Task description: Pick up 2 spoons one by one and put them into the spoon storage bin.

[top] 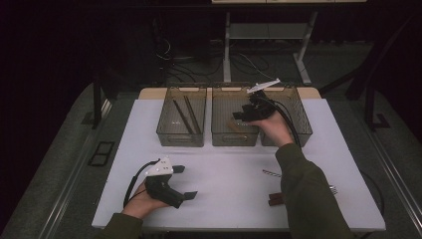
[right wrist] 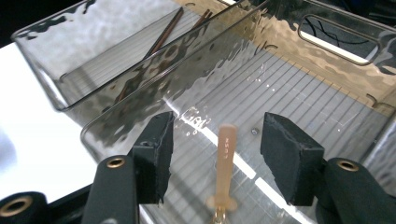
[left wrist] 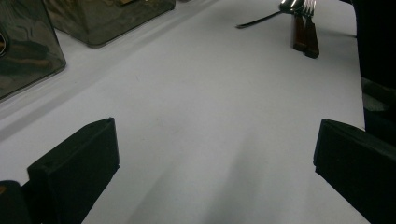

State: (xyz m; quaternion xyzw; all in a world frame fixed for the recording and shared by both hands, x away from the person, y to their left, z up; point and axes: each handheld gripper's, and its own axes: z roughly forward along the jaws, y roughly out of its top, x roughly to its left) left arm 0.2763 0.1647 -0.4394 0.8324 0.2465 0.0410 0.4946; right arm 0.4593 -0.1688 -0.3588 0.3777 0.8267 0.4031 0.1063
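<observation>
My right gripper [top: 239,116] [right wrist: 217,135] hovers over the middle clear bin [top: 235,140] [right wrist: 299,93], jaws open. A light brown-handled utensil [top: 236,127] [right wrist: 226,158] lies on that bin's floor, in line with the gap between the jaws, and neither pad touches it. My left gripper [top: 185,182] [left wrist: 217,135] rests low over the white table [top: 224,169] near the front left, jaws wide open with nothing between them. Two dark chopsticks [top: 186,117] [right wrist: 163,37] lie in the left bin [top: 181,137].
A third clear bin [top: 300,115] stands at the right of the row, behind my right hand. Near the front right of the table lie a spoon [top: 271,173] [left wrist: 261,19] and brown-handled cutlery [top: 275,199] [left wrist: 306,35], partly behind the right sleeve.
</observation>
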